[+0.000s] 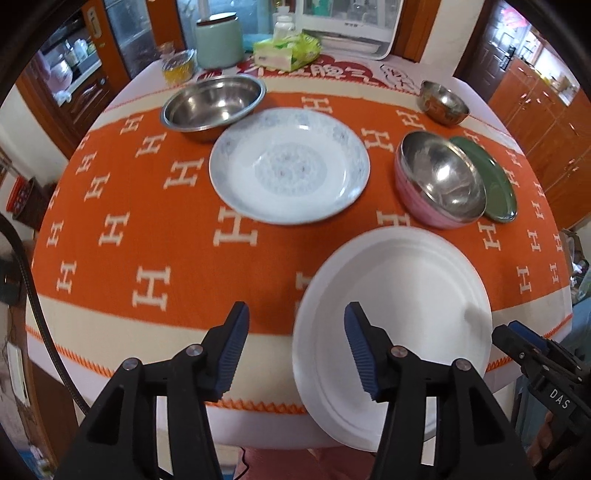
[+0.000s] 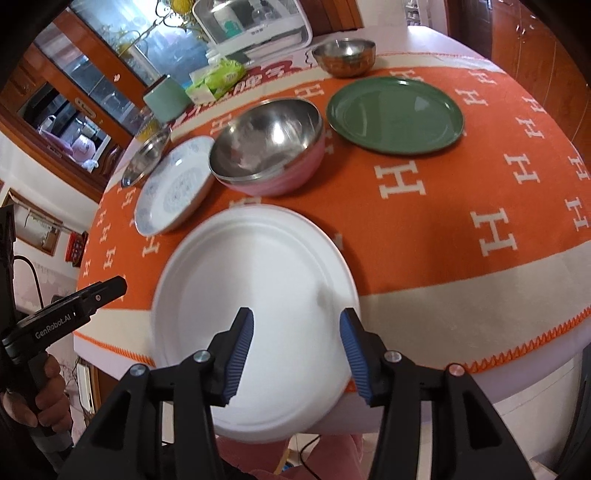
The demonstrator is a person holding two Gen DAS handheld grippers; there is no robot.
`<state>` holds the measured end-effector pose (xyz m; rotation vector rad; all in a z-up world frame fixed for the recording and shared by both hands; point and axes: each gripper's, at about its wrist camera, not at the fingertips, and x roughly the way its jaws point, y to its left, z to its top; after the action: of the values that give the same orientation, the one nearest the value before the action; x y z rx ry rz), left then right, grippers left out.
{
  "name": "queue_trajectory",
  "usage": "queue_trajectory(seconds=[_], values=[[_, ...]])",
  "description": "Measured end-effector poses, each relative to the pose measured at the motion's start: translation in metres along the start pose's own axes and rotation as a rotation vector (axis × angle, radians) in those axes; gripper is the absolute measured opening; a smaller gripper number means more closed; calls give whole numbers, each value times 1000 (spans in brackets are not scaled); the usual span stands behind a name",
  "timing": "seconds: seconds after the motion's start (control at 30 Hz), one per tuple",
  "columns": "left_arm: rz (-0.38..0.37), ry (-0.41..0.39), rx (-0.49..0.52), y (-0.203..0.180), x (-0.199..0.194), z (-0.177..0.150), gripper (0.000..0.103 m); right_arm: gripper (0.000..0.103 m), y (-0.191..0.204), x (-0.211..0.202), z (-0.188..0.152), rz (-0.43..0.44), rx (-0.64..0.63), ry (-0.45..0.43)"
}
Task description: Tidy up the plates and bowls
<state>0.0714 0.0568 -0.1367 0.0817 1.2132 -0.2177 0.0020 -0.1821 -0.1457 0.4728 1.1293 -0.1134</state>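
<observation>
A plain white plate [image 1: 395,328] [image 2: 255,314] lies at the table's near edge, partly overhanging it. My left gripper [image 1: 297,347] is open, its right finger over the plate's left part. My right gripper [image 2: 297,350] is open above the plate's near part, holding nothing. A blue-patterned white plate [image 1: 290,164] [image 2: 173,184] lies mid-table. A pink steel-lined bowl [image 1: 439,177] [image 2: 269,147] sits beside a green plate [image 1: 495,181] [image 2: 395,114]. A large steel bowl [image 1: 214,103] [image 2: 146,157] and a small gold bowl [image 1: 443,101] [image 2: 345,55] stand farther back.
The orange cloth with white H marks [image 1: 147,206] covers the round table. At the far edge stand a mint canister [image 1: 218,40], a tissue pack [image 1: 286,50], a glass jar [image 1: 179,66] and a white appliance [image 1: 351,26]. Wooden cabinets surround the table.
</observation>
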Motion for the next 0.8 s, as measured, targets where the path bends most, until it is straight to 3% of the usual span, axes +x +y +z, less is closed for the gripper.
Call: queue_trajectory(seconds=[0.2, 0.8], values=[[-37, -8, 51, 19, -5, 16, 57, 55, 25, -1, 3, -2, 45, -46], [-134, -48, 151, 81, -3, 63, 66, 55, 91, 8, 5, 6, 150, -184]])
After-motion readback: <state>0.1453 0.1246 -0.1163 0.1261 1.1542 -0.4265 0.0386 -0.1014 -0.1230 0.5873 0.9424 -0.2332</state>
